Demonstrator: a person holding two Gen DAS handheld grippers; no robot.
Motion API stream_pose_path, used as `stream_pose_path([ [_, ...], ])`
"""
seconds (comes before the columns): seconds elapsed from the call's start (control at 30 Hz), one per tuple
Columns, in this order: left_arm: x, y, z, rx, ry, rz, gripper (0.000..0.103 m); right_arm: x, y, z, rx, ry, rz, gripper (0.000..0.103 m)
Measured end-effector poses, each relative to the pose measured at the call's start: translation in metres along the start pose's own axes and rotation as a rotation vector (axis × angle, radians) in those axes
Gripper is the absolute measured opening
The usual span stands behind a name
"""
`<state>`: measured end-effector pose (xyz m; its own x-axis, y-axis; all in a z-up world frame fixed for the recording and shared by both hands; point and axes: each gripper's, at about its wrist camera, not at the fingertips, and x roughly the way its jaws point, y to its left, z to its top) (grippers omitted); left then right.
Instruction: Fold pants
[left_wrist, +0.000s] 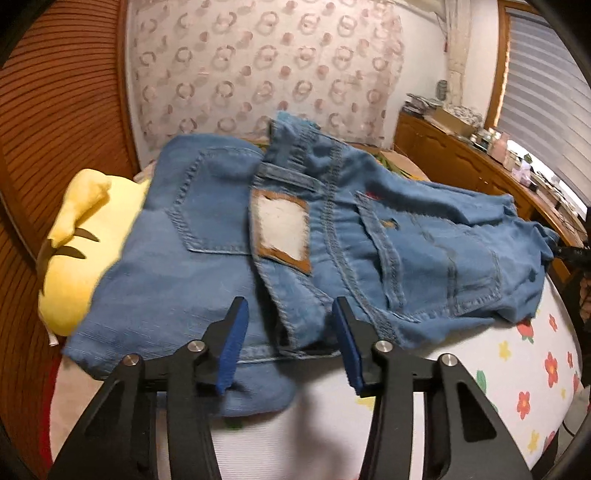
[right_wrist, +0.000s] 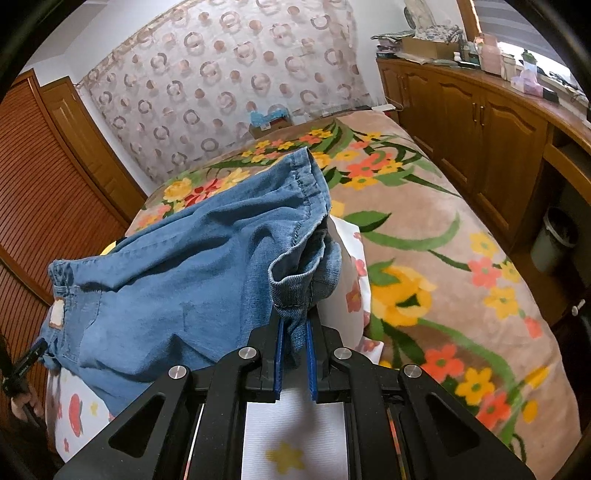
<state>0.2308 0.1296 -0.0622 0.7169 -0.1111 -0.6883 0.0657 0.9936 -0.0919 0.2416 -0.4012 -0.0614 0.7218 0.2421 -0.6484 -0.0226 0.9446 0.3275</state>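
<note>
Blue denim pants lie crumpled on a white flowered sheet, seat side up, with a brown-edged waist patch showing. My left gripper hovers at the near edge of the pants. Its blue pads stand well apart, and a fold of the waistband lies in the gap without being pressed. In the right wrist view, my right gripper is shut on a hemmed edge of the pants, and the cloth is lifted and draped away to the left.
A yellow plush toy lies against the left side of the pants. A tan flowered blanket covers the bed to the right. Wooden cabinets and a grey bin line the right side. A slatted wooden door stands at the left.
</note>
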Motion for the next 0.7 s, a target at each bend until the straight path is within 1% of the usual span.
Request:
stream_pose_path([
  [0.07, 0.002, -0.007, -0.002, 0.024, 0.003, -0.015, 0.036, 0.0, 0.0, 0.001, 0.001, 0.0, -0.002, 0.01],
  [0.17, 0.008, -0.011, -0.005, 0.032, 0.019, -0.015, 0.036, -0.001, 0.0, 0.001, -0.004, -0.001, -0.001, 0.01],
  [0.3, 0.016, -0.008, -0.009, 0.029, 0.047, 0.008, 0.036, -0.004, 0.0, 0.001, -0.017, -0.011, 0.004, 0.01],
  [0.37, 0.014, -0.011, -0.01, 0.047, 0.038, 0.014, 0.036, -0.005, 0.001, 0.0, -0.024, -0.015, 0.007, 0.01],
  [0.4, 0.014, -0.012, -0.01, 0.058, 0.034, 0.012, 0.034, -0.006, 0.002, 0.0, -0.029, -0.017, 0.01, 0.009],
  [0.43, 0.012, -0.014, -0.01, 0.069, 0.021, 0.01, 0.021, -0.006, 0.002, 0.0, -0.034, -0.02, 0.01, 0.009],
  [0.47, 0.01, -0.016, -0.01, 0.079, 0.009, 0.012, 0.007, -0.007, 0.002, 0.0, -0.038, -0.025, 0.009, 0.009],
  [0.53, 0.004, -0.017, -0.007, 0.076, -0.018, 0.013, 0.005, -0.011, 0.004, 0.002, -0.05, -0.042, 0.01, 0.008],
  [0.7, -0.025, -0.016, 0.008, 0.062, -0.114, 0.016, 0.004, -0.025, 0.007, 0.01, -0.079, -0.096, -0.005, 0.008],
])
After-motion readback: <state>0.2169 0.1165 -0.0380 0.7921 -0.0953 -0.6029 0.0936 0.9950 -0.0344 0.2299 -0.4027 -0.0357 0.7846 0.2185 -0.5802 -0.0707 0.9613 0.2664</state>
